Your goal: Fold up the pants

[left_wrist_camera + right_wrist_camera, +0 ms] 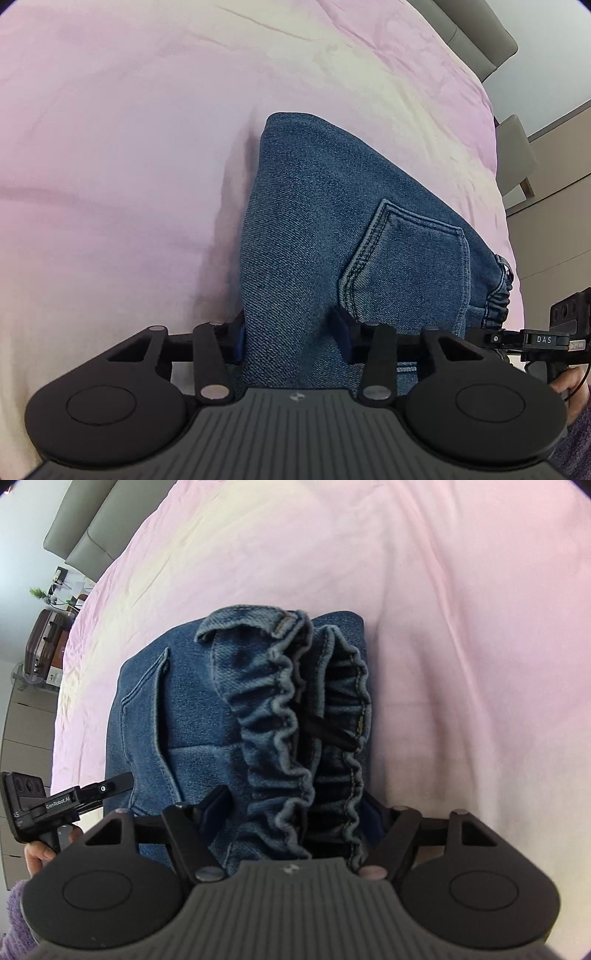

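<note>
Blue denim pants [314, 221] lie folded into a compact bundle on a pink bed sheet [129, 147]. A back pocket [410, 254] faces up. My left gripper [288, 332] straddles the near edge of the bundle, its jaws apart with denim between them. In the right wrist view the pants [192, 709] show their gathered elastic waistband [291, 716]. My right gripper [295, 812] straddles the waistband end, jaws wide apart around the fabric. Each gripper appears at the edge of the other view: right [546, 339], left [55, 801].
The pink sheet [461, 627] covers the whole bed around the bundle. A grey headboard [476, 40] and a cabinet [554, 221] stand beyond the bed's edge. A suitcase [44, 642] and a cluttered shelf [62, 587] stand past the other side.
</note>
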Motion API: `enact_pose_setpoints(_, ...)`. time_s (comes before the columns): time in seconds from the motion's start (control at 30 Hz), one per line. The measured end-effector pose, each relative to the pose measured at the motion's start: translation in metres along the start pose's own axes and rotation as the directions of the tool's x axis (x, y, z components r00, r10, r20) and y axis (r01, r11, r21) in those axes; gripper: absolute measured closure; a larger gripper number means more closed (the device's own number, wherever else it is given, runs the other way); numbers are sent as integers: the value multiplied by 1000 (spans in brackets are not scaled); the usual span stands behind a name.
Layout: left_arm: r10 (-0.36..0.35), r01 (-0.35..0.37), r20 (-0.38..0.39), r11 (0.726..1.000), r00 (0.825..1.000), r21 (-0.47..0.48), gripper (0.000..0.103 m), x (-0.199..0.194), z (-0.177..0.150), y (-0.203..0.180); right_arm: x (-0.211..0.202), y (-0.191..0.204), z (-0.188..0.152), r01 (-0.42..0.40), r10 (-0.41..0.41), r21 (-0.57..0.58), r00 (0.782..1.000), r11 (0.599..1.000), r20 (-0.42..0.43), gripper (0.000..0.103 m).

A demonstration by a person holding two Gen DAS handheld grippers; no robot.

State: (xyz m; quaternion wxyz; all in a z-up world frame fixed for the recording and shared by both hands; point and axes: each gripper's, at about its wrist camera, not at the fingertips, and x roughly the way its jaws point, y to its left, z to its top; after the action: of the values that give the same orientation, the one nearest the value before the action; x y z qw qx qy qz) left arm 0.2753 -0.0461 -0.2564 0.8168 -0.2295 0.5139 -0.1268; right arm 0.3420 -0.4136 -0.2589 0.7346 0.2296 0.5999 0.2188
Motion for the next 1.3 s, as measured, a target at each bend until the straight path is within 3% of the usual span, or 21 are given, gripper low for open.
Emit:
enact_pose_setpoints(0.23, 17, -18, 38, 999, 999, 50, 73, -17, -6, -10, -19, 30, -3, 42, -39, -59, 998, 997, 42, 50)
enact_pose_setpoints(0.47, 27, -30, 51, 997, 998, 73, 77, -54, -14, -2, -37, 75, -14, 49, -41, -130, 997, 990, 65, 56)
enact_pose_setpoints(0.7, 53, -65, 131, 994, 990, 90, 77, -129, -11, 32, -28, 157, -24, 6, 8, -201, 998, 980, 68, 57)
enact_pose_setpoints(1.03, 170, -199, 220, 973, 961, 117, 77, -242, 22, 117, 46, 305, -41, -126, 150, -261, 986, 957, 76, 57)
enact_pose_setpoints(1.3, 252, -278, 255, 958, 934, 73, 77, -252, 43, 184, 134, 377, -36, -170, 188, -262, 981, 950, 43, 57)
